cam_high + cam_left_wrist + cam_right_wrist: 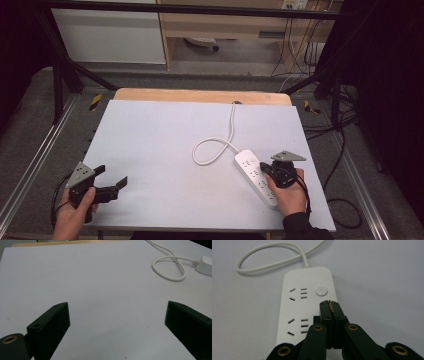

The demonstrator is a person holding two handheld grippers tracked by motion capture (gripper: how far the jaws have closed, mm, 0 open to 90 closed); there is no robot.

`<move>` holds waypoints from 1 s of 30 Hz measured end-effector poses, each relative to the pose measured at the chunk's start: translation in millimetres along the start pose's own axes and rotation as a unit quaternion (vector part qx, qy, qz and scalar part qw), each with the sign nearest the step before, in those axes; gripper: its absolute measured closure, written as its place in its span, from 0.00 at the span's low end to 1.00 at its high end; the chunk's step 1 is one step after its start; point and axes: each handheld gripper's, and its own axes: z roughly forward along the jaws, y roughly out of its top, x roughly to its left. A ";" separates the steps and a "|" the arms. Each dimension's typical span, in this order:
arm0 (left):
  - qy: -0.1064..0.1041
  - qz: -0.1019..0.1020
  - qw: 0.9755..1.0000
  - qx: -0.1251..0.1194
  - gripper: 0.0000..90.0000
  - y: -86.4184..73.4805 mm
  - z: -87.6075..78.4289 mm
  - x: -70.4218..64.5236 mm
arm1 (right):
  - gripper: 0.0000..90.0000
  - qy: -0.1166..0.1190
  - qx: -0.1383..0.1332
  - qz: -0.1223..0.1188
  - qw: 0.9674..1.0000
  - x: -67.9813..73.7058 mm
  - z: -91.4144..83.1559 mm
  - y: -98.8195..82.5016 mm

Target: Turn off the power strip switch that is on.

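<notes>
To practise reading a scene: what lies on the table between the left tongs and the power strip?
Bare white table top, as the high view shows, between left tongs and power strip; its looped cord lies farther back.

The power strip runs off the frame's bottom edge (its near end hidden behind the right claw).

A white board covers a wooden table at the centre of the frame. A black metal frame runs along the top. Grey floor lies on both sides. A white cabinet stands upper left, and cables hang upper right.
</notes>
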 end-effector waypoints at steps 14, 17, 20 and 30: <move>0.001 0.000 1.000 0.001 0.06 -0.1 0.0 0.0 | 1.00 0.004 0.001 0.004 1.000 -2.2 2.4 -2.4; 0.002 0.000 1.000 0.001 0.06 -0.2 -0.2 0.6 | 1.00 0.008 -0.001 0.010 1.000 -3.1 2.4 -2.9; 0.001 -0.001 1.000 0.000 0.06 -0.1 -0.3 0.4 | 1.00 0.011 -0.005 0.007 1.000 -3.0 2.7 -3.7; 0.001 -0.003 1.000 0.000 0.06 -0.4 -0.3 0.2 | 1.00 0.019 -0.005 0.012 1.000 0.6 3.9 -3.4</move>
